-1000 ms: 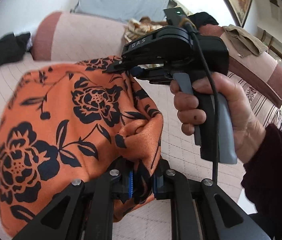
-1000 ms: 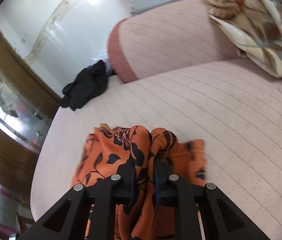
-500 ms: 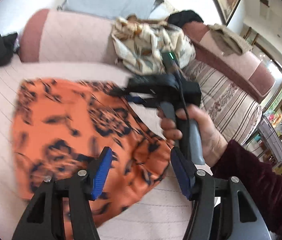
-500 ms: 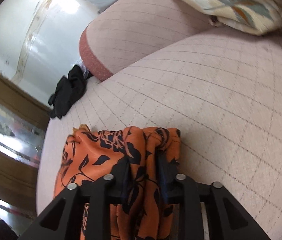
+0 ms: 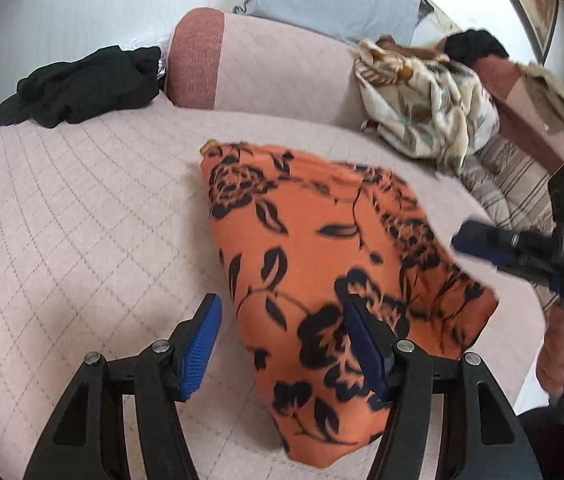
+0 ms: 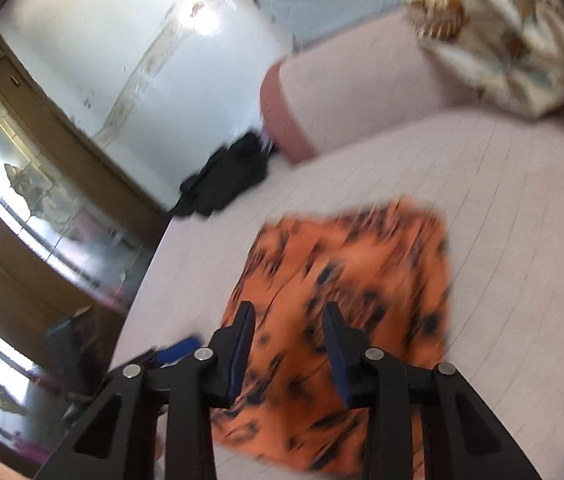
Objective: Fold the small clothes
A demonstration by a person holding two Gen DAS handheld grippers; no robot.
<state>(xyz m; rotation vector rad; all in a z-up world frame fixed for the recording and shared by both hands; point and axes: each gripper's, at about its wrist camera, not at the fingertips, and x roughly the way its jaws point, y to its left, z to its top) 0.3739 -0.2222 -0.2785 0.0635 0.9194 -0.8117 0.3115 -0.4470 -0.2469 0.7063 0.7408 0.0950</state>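
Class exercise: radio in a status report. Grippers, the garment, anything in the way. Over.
Left gripper and right gripper open, jaws just opened, nothing clamped. Orange floral garment lying folded on the quilted cushion. Black garment and patterned cloth well aside.

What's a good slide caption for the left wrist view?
Left gripper, fingers just opened, above the orange floral garment lying folded on the pink quilted sofa; right gripper alongside.

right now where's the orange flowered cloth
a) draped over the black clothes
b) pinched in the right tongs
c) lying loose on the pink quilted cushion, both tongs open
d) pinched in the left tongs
c: the orange flowered cloth lies on the pink quilted cushion, and the left tongs and right tongs both stand open, neither pinching it.
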